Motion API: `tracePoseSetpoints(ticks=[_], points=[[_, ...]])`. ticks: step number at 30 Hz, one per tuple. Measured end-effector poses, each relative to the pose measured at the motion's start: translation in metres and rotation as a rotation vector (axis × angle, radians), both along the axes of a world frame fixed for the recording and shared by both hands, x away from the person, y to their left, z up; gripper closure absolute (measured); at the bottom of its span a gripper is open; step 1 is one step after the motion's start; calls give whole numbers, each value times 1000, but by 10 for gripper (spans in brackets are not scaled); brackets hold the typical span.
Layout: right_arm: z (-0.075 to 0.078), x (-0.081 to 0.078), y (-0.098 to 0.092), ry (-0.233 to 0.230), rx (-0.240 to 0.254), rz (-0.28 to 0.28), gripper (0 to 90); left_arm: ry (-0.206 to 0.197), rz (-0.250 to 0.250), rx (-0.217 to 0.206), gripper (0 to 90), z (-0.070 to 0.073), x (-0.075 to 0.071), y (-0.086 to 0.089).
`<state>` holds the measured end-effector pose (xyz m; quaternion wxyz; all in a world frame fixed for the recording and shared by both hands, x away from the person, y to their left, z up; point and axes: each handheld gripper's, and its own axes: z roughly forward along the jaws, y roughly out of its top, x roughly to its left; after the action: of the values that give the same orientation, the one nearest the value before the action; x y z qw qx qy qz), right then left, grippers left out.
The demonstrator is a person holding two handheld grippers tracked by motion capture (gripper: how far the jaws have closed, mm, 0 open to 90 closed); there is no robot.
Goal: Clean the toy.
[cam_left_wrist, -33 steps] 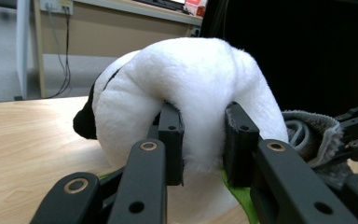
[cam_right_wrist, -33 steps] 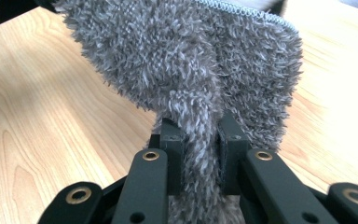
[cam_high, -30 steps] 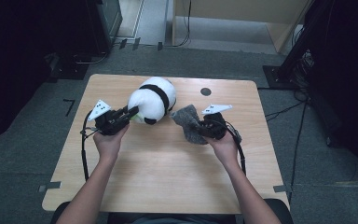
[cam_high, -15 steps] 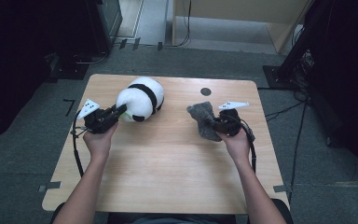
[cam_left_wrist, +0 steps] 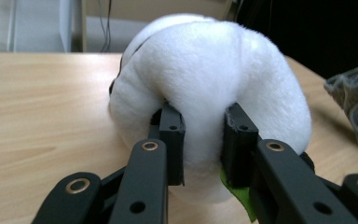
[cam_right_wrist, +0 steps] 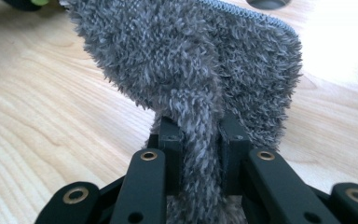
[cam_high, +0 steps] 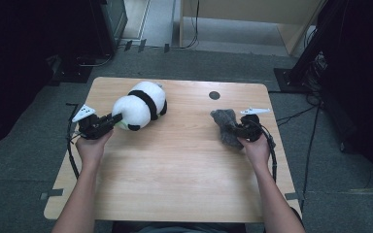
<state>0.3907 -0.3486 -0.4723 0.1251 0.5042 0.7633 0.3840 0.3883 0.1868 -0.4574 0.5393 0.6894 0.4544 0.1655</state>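
Panda plush [cam_high: 140, 105] lies on its side on the wooden table [cam_high: 175, 174], toward the far left part of the top, and the left gripper [cam_high: 110, 119] has a fold of its white fur pinched between nearly closed jaws. In the left gripper view the two black pads [cam_left_wrist: 171, 135] sink into the soft body [cam_left_wrist: 209, 93], with a scrap of green tag just beside the right-hand jaw. To the right of the panda plush, well apart from it, the right gripper [cam_high: 234, 130] is clamped on a bunched fold of the grey fleecy cloth [cam_high: 225, 127]; its jaws have just eased open a little, yet the right gripper view shows the pile [cam_right_wrist: 200, 70] squeezed between the pads [cam_right_wrist: 170, 140]. A small dark round hole [cam_high: 214, 95] in the tabletop sits beyond the cloth, on the panda plush's right.

The step in hand looks like setting both soft things down, each on its own side. To do it well, lower each until its weight rests fully on the wood before loosening the grip, since plush and fleece spring back and may cling to the pads. Open wide, then draw each gripper straight back along its own jaws so neither drags its load. Keep the cloth off the hole.
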Motion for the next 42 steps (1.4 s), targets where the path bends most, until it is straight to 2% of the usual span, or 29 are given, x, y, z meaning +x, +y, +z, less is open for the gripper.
tracePoseSetpoints(ticks=[3, 6, 8, 10, 12, 14, 18, 22, 25, 27, 28, 30, 32, 35, 38, 42], points=[[-5, 4, -3, 8, -10, -9, 753, 22, -16, 16, 729, -4, 3, 6], [-10, 7, -6, 13, -16, -15, 749, 54, -37, 13, 720, -10, 7, 12], [-13, 8, -6, 22, -17, -19, 744, 66, -44, 25, 706, -11, 8, 13], [-16, 10, -8, 16, -18, -16, 735, 75, -54, 19, 687, -12, 9, 13], [-19, 11, -8, 19, -20, -16, 726, 87, -63, 22, 650, -13, 9, 13], [-22, 12, -8, 20, -21, -14, 712, 90, -54, 42, 607, -13, 9, 13], [-25, 14, -8, 21, -16, -13, 672, 103, -66, 45, 512, -14, 10, 14], [-27, 15, -9, 32, -25, 3, 604, 118, -76, 71, 432, -14, 8, 15], [-28, 16, -10, 42, -12, 7, 521, 138, -83, 64, 384, -14, 9, 18], [-28, 17, -10, 45, -6, 15, 464, 135, -82, 77, 370, -13, 8, 18], [-27, 17, -10, 43, -7, 16, 428, 134, -97, 71, 367, -11, 7, 19], [-26, 17, -8, 39, -13, 9, 391, 113, -110, 74, 362, -7, 5, 19], [-22, 16, -7, 38, -26, 10, 378, 106, -115, 61, 327, -4, 3, 20], [-16, 14, -8, 17, 9, 11, 353, 121, -112, 59, 308, -2, 2, 22], [-12, 12, -8, 9, 20, 10, 339, 116, -114, 57, 309, 2, 1, 19], [-5, 7, -7, -14, 14, 17, 343, 96, -127, 76, 300, 9, -4, 13]])
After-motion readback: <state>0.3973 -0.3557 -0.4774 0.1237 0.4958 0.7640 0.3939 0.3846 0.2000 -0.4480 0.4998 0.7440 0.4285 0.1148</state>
